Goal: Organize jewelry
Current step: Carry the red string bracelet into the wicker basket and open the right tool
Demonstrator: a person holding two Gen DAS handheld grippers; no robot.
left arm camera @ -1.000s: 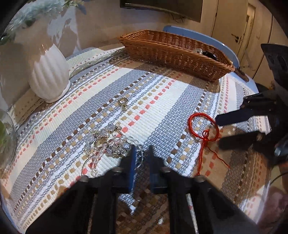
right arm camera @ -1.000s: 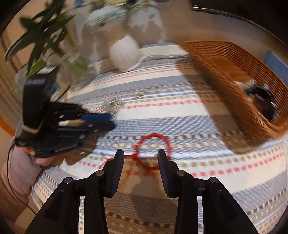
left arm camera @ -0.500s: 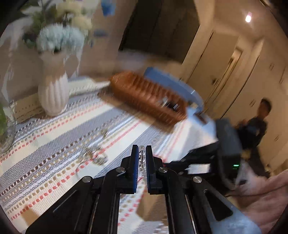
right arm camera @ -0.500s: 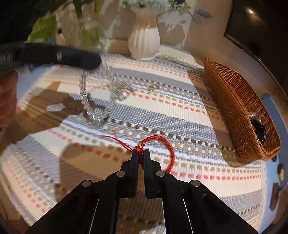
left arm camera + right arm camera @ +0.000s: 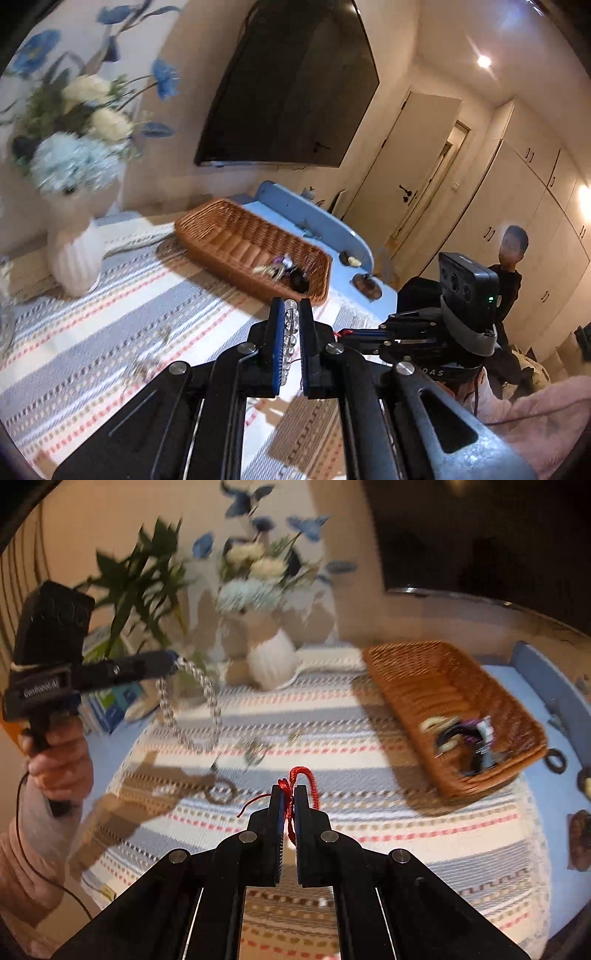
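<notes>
My left gripper (image 5: 291,308) is shut on a clear bead bracelet (image 5: 290,334) and holds it high above the striped cloth; the bracelet hangs as a loop in the right wrist view (image 5: 207,705) from the left gripper (image 5: 173,661). My right gripper (image 5: 290,794) is shut on a red cord bracelet (image 5: 304,781), lifted off the cloth; it also shows in the left wrist view (image 5: 345,332). A wicker basket (image 5: 229,240) (image 5: 406,672) with several jewelry pieces (image 5: 465,738) sits at the far right of the table.
A few small jewelry pieces (image 5: 255,751) lie mid-cloth. A white vase (image 5: 271,661) with flowers stands at the back, leafy plant (image 5: 144,587) at the back left. Small dark items (image 5: 554,760) lie on the blue table edge. A person (image 5: 509,266) stands at the right.
Both grippers rose from the cloth with their bracelets. The right gripper closed on the red cord one second ago and lifted it. The left wrist view tilted up toward the basket and room.
</notes>
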